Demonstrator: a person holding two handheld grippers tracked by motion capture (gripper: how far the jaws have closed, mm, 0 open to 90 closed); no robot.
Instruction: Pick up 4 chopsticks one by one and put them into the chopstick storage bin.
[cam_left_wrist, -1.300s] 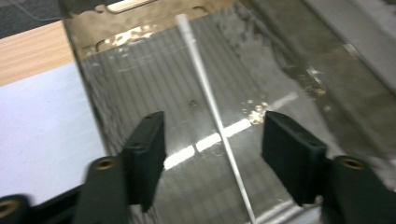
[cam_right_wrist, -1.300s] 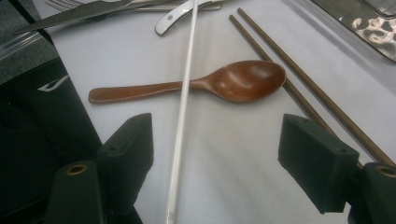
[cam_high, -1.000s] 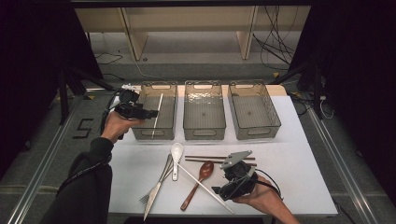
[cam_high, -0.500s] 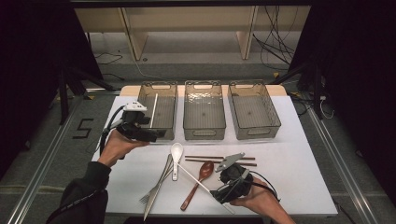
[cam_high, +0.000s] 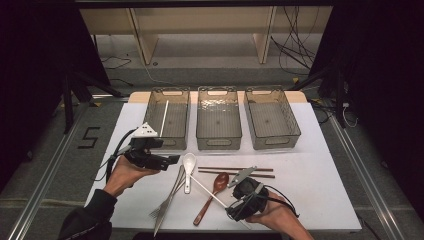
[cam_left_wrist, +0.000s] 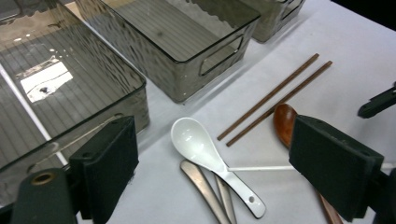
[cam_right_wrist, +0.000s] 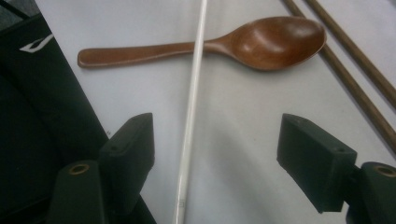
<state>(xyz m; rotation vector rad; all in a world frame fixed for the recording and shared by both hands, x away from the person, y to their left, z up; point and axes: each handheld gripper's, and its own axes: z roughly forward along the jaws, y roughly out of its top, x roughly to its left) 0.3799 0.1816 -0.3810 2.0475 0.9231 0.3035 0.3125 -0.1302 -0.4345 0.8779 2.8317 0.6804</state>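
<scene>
Hovering right gripper (cam_right_wrist: 212, 154) has its jaws wide, just been closing a bit, straddling the white chopstick (cam_right_wrist: 191, 116) without touching; it lies across the wooden spoon (cam_right_wrist: 261, 44). Left gripper (cam_left_wrist: 212, 172) gapes empty too.

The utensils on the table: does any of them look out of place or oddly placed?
Yes. The white chopstick lies across the handle of the wooden spoon instead of flat on the table, and its partner is already in the left bin.
</scene>
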